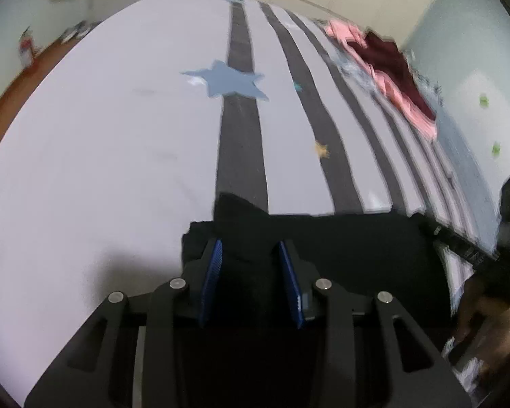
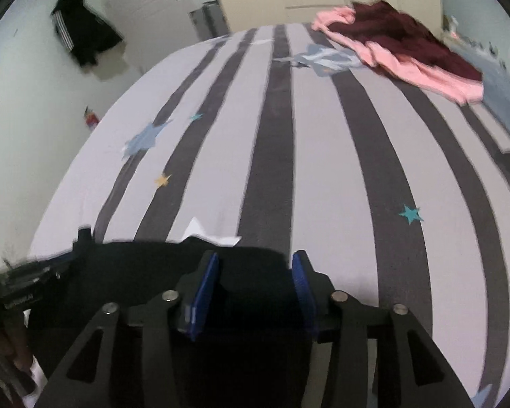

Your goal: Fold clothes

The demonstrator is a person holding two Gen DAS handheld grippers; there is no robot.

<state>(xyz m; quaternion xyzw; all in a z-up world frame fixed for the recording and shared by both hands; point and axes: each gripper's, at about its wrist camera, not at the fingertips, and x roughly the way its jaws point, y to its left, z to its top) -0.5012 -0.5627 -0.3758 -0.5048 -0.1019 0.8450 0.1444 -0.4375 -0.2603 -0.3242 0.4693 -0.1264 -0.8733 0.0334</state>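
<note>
A black garment (image 1: 340, 238) (image 2: 136, 261) lies flat at the near edge of the striped bedsheet (image 1: 119, 136) (image 2: 323, 170). My left gripper (image 1: 250, 243) hangs over its left end, blue pads apart, with a raised fold of the black cloth between and just ahead of them. My right gripper (image 2: 255, 254) stands open over the garment's right end, its pads clear of the cloth. A small white piece (image 2: 207, 233) shows at the garment's far edge. Each gripper appears in the other's view at the frame edge (image 1: 459, 248) (image 2: 27, 282).
A pile of pink and maroon clothes (image 1: 391, 78) (image 2: 408, 51) lies at the far right of the bed. A dark jacket (image 2: 81, 37) hangs on the wall at left. A person's hand (image 1: 486, 306) holds the right gripper. The bed's left edge drops to a wooden floor (image 1: 3, 102).
</note>
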